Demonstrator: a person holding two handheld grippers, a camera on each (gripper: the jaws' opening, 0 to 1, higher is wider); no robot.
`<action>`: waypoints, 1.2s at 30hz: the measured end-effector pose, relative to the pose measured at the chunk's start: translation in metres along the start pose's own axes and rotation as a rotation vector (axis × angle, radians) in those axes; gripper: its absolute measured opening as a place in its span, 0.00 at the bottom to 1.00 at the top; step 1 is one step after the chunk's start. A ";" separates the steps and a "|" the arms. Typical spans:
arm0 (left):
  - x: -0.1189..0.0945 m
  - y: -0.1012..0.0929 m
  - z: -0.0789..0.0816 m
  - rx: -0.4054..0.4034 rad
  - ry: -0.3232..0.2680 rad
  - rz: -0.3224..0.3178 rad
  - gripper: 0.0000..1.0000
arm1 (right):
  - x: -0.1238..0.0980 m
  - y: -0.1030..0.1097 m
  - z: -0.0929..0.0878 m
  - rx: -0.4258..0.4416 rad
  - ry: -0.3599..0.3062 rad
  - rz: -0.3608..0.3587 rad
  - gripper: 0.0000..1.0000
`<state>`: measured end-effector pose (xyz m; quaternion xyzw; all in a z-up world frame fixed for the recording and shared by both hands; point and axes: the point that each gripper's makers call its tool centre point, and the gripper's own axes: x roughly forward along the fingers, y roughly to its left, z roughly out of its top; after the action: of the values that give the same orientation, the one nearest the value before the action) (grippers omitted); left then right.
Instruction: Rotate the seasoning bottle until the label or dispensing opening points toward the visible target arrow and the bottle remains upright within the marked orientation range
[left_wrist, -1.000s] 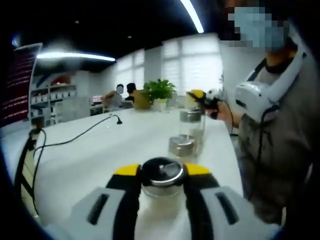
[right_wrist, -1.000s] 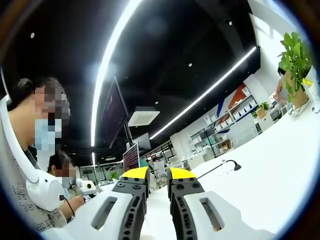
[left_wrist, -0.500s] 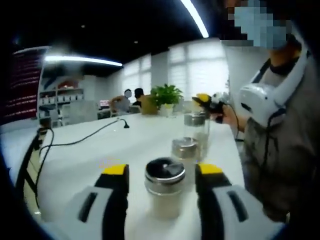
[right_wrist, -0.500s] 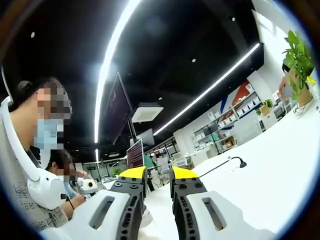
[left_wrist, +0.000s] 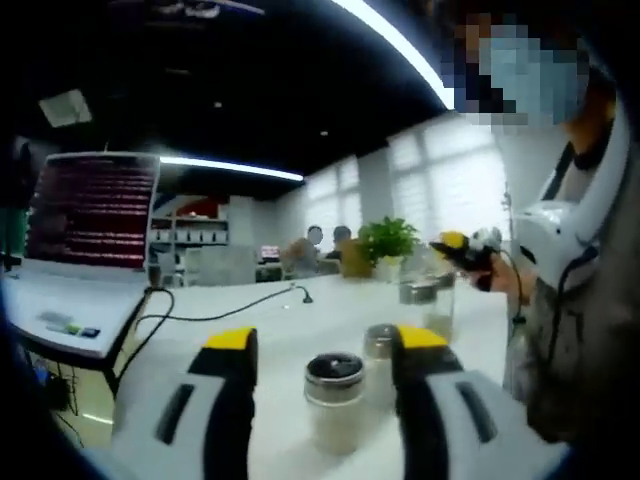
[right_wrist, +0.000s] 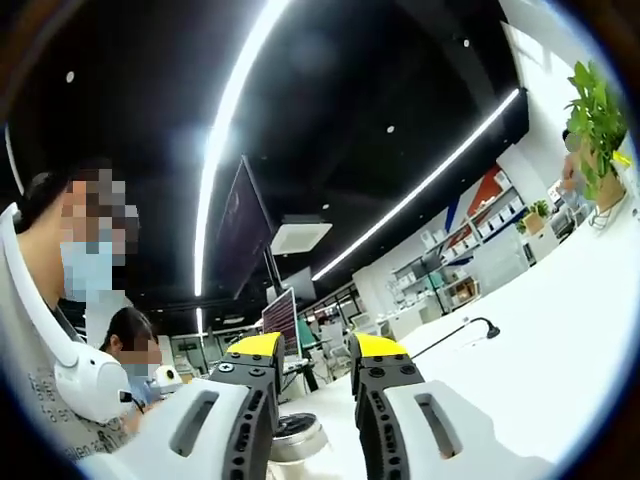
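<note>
A clear seasoning bottle (left_wrist: 334, 405) with a metal lid stands upright on the white table (left_wrist: 250, 310). It sits between the yellow-tipped jaws of my left gripper (left_wrist: 325, 340), which is open with a gap on each side of the bottle. Just behind it is a second lidded bottle (left_wrist: 380, 345), and farther back a taller jar (left_wrist: 420, 298). A person at the right holds my right gripper (left_wrist: 462, 248) up above the table. In the right gripper view, my right gripper (right_wrist: 316, 345) has its jaws a little apart, holding nothing. A metal lid (right_wrist: 295, 438) shows low between them.
An open laptop (left_wrist: 90, 215) sits at the table's left end, and a black cable (left_wrist: 215, 312) runs across the top. A potted plant (left_wrist: 388, 240) stands at the far end, with seated people behind it. The person's body (left_wrist: 580, 330) borders the table's right edge.
My left gripper let go of the bottle and opened, then drew back a little from it. The left view swung so the laptop came in. The right jaws parted slightly.
</note>
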<state>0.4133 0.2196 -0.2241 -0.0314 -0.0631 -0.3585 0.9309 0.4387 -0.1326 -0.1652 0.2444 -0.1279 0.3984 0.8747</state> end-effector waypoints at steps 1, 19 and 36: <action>-0.001 -0.002 -0.002 0.013 0.008 -0.001 0.56 | -0.002 0.001 0.003 0.008 -0.017 0.000 0.26; -0.025 -0.004 0.005 0.123 0.045 0.114 0.61 | -0.024 0.023 0.010 -0.166 0.070 -0.029 0.62; -0.018 -0.020 0.035 0.187 0.024 0.044 0.65 | -0.028 0.011 0.015 -0.201 0.085 -0.035 0.77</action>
<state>0.3832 0.2206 -0.1913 0.0588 -0.0843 -0.3307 0.9381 0.4115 -0.1517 -0.1610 0.1406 -0.1256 0.3783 0.9063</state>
